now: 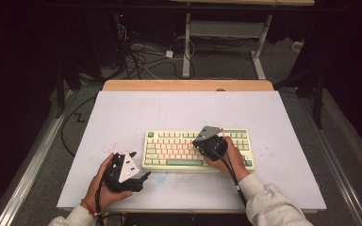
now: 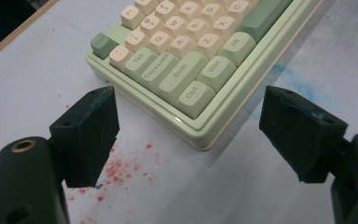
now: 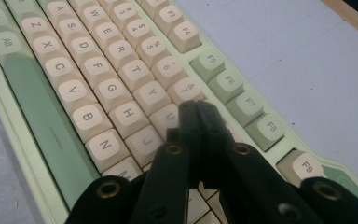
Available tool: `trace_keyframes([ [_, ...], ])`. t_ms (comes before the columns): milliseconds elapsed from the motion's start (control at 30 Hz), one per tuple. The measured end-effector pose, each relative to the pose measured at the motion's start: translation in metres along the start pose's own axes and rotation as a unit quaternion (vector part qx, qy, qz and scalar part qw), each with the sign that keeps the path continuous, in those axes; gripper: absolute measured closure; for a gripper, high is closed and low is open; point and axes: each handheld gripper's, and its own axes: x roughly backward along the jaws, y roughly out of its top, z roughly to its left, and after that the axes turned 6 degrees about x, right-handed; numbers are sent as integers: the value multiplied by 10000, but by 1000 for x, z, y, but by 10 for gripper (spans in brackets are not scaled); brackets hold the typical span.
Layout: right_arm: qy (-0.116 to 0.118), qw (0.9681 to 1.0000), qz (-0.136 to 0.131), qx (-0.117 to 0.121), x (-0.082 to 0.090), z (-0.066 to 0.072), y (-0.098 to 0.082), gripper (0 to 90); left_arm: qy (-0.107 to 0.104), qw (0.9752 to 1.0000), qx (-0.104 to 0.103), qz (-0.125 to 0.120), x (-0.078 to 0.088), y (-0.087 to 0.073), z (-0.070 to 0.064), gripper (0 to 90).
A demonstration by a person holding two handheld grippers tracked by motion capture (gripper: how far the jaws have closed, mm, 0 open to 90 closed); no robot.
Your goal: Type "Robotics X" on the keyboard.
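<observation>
Nearest me, my left gripper (image 1: 139, 181) rests on the white desk (image 1: 122, 117) at the near left, its jaws standing wide apart with nothing between them, aimed at the near left corner of the keyboard (image 2: 177, 70). Red specks (image 2: 116, 170) dot the desk just beside that corner. Farther in, my right gripper (image 3: 198, 114) hangs over the keyboard's middle rows, its jaws pressed together on nothing, tips just above the keys around U. The pale green keyboard lies centred on the desk.
</observation>
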Motion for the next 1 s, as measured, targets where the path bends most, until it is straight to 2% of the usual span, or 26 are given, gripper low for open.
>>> trace_keyframes([
  [133,112,9997,223,36,-3,1,1,900,-8,10000,-18,13,-1,0,-1,188],
  [200,106,9997,208,38,-3,1,1,900,-11,10000,-19,25,-1,0,-1,188],
  [433,97,9999,6,-114,1,1,1,900,-22,10000,-29,44,-2,0,-2,188],
  [667,89,9997,-176,-110,7,2,2,900,-27,10000,-39,64,-4,1,-2,188],
  [1000,90,9986,-462,-246,16,1,1,879,-54,9999,-7,92,-7,1,0,188],
])
